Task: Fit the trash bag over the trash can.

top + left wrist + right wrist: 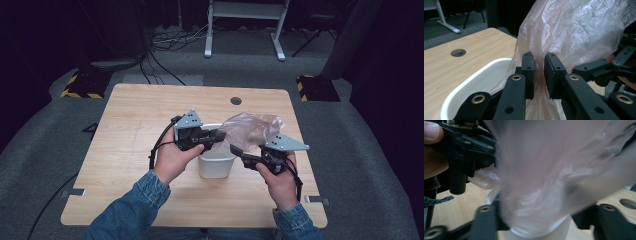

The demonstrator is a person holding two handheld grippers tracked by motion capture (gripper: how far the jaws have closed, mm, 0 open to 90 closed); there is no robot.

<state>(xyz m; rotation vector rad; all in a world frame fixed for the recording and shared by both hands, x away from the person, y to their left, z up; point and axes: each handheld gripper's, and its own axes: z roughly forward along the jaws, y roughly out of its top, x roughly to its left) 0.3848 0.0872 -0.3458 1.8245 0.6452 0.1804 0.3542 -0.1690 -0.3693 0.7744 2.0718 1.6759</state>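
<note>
Setting: wooden table [150,115] is seen on grey carpet in a dark room, with a round cable hole [236,100] near its far edge.

Plastic bag: thin, clear, pinkish plastic bag [250,129] is held up over the white bin [216,167], which stands on the table near its middle, between the two hands.

Bin: mouth is covered for the greater part by the bag and the grippers in the high view; the rim and an inner wall are shown bare in the left gripper view [476,82].

Left gripper: left gripper [539,72] is held over the bin; its jaws are pressed on a gathered fold of the bag, with only crushed film between them.

Right gripper: right gripper [239,152] is held just to the right of the bin, pointing toward it. Its jaws are seen standing apart, with the bag bulging between them in the right gripper view [536,220]; whether the pads are touching the film cannot be told through the blur.

Hard to make out: the bag's lower end and its opening are hidden behind jaws and bin. The right gripper view is smeared.

View differences: the pinch on the fold is read clearly from the left gripper view; in the high view it is too small to judge.

Outward: a white desk frame [245,25] and loose cables [170,40] are noted on the floor beyond the table.
</note>
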